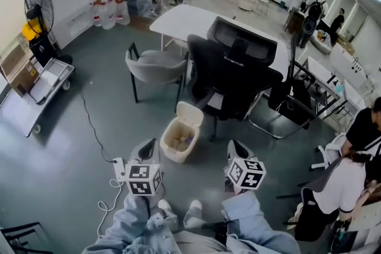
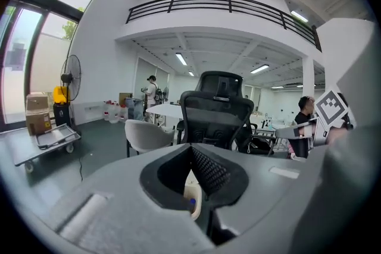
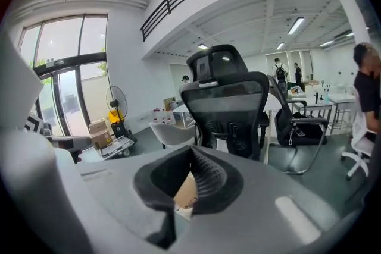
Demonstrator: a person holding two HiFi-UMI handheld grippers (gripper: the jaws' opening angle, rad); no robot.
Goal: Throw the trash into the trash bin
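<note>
The trash (image 1: 180,141) lies inside the trash bin (image 1: 191,111), which stands on the floor just before the black office chair (image 1: 232,77). The left gripper (image 1: 148,149) and the right gripper (image 1: 236,150) each have their jaws pressed together on nothing (what shows beneath them sits in the bin), so the throwing looks done and little seems left
</note>
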